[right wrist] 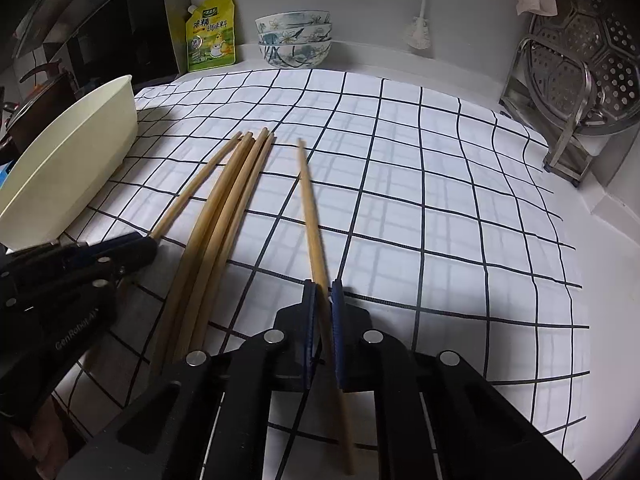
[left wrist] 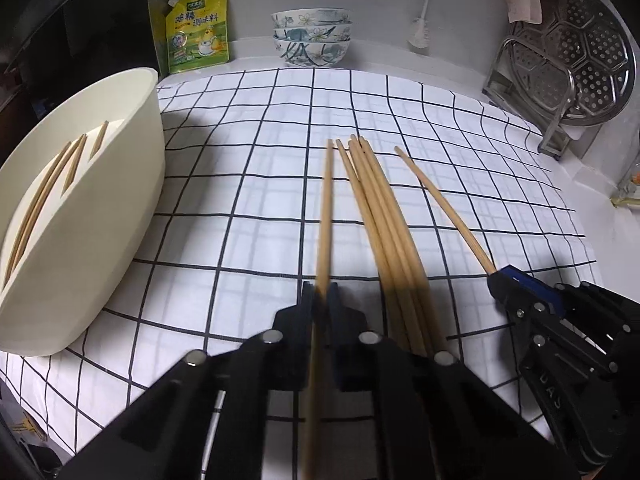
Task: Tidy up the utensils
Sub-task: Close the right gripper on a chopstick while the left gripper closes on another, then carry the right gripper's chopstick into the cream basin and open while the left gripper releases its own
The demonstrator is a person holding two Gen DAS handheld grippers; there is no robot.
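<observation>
Presently the left claw (left wrist: 322, 294) is clamped on one chopstick (left wrist: 326, 208), whose long axis runs straight ahead of the claw, tip towards the stacked bowls (left wrist: 311, 36). The right claw (right wrist: 324, 292) is clamped on a second chopstick (right wrist: 310, 208), likewise pointing away; its near end passes under the claw. Between the two claws a bundle of chopsticks (left wrist: 376, 208) lies on the checked cloth (left wrist: 440, 160) over the surface, parallel, near ends hidden beneath the left claw. Left of that claw, a cream holder (left wrist: 100, 200) shows further sticks, partly concealed by slots.
</observation>
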